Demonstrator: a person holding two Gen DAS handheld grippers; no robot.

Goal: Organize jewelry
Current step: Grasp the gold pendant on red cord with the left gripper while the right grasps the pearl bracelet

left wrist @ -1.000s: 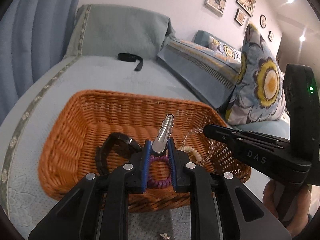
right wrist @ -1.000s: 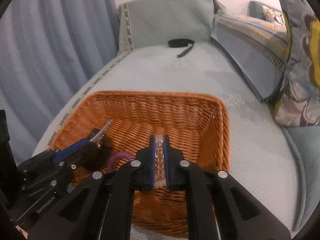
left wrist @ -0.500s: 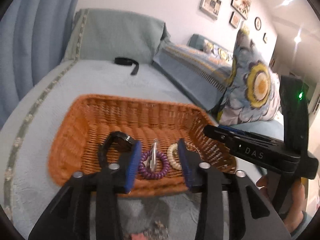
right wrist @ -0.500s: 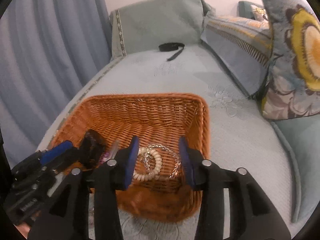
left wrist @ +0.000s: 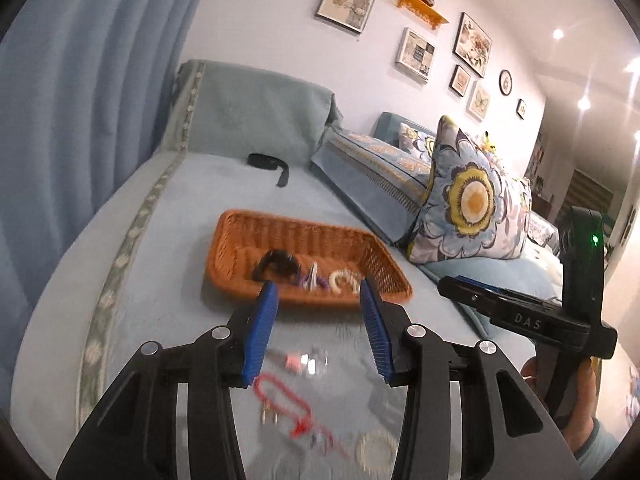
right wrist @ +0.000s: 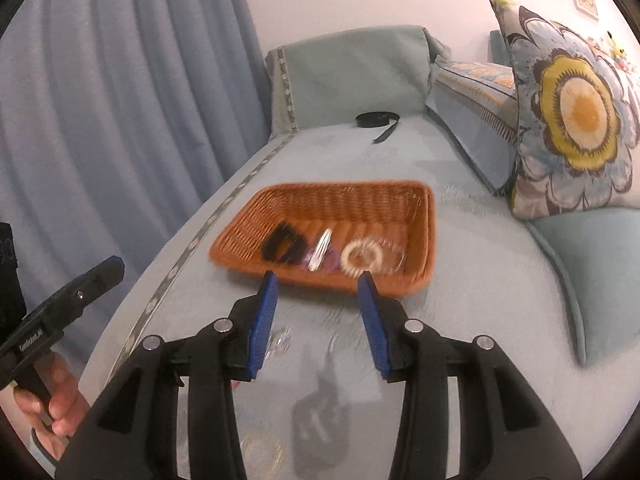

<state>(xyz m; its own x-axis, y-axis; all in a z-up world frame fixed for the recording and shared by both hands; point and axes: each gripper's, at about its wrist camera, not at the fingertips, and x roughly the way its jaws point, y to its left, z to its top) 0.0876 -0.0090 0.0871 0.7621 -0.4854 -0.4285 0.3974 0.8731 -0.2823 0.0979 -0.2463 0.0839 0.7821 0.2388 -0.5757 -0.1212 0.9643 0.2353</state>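
Left wrist view: the left gripper [left wrist: 318,300] stands spread and empty above the blue sofa cover [left wrist: 168,280], short of the wicker basket [left wrist: 236,276], where a black band [left wrist: 276,266], silver clip [left wrist: 313,275] and cream coil bracelet [left wrist: 340,280] lie. A red beaded string [left wrist: 284,398] lies loose nearer the camera.

Right wrist view: the right gripper [right wrist: 319,290], also spread, holds nothing just before the basket's near rim.

A pale blue sofa cover [right wrist: 460,240] carries a wicker basket [right wrist: 424,240], black strap [right wrist: 378,120] and loose jewelry [left wrist: 284,394].
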